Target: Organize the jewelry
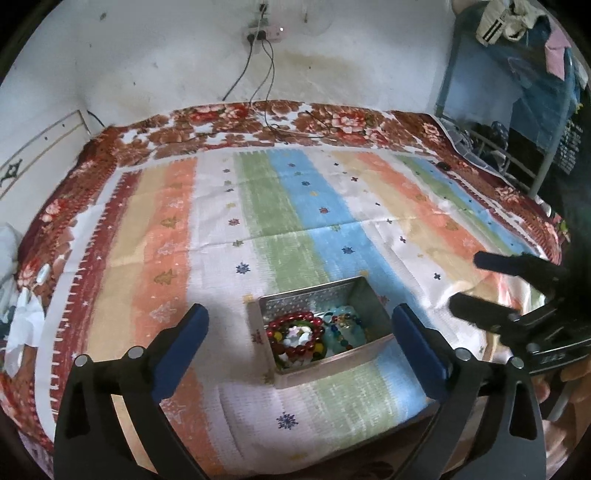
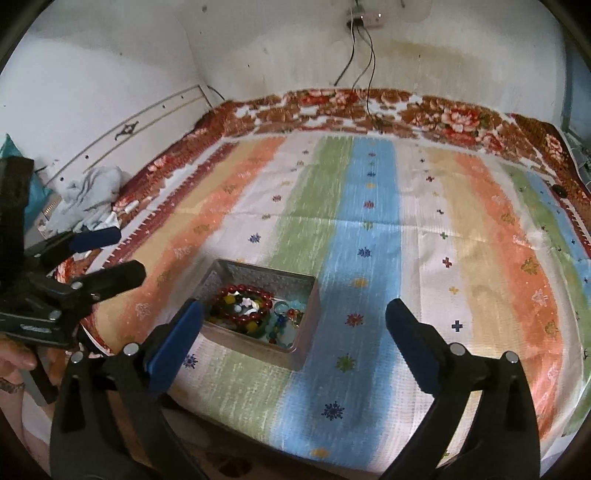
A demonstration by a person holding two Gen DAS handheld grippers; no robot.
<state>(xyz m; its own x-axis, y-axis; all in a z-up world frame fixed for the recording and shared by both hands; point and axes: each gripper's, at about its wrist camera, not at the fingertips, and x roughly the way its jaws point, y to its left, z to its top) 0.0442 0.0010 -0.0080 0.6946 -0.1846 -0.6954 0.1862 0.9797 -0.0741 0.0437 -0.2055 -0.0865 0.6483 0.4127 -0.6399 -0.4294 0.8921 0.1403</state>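
An open metal tin [image 1: 369, 295] [image 2: 310, 321] sits on the striped cloth near the bed's front edge. In it lie a red bead bracelet [image 1: 295, 319] [image 2: 255, 291], pale stones, and blue-green beads [image 1: 345, 332] [image 2: 284, 325]. My left gripper [image 1: 301, 319] is open and empty, its blue pads on either side of the tin and above it. My right gripper [image 2: 295, 314] is open and empty, with the tin just behind its left pad. Each gripper shows in the other's view, the right one [image 1: 467, 284] at the right, the left one [image 2: 125, 254] at the left.
The striped cloth [image 1: 295, 206] covers a bed with a floral blanket [image 1: 236, 125] at the far edge. A wall with a power strip and hanging cables [image 1: 264, 33] stands behind. Crumpled cloth [image 2: 92, 199] lies at the left. A blue metal frame [image 1: 546, 155] stands at the right.
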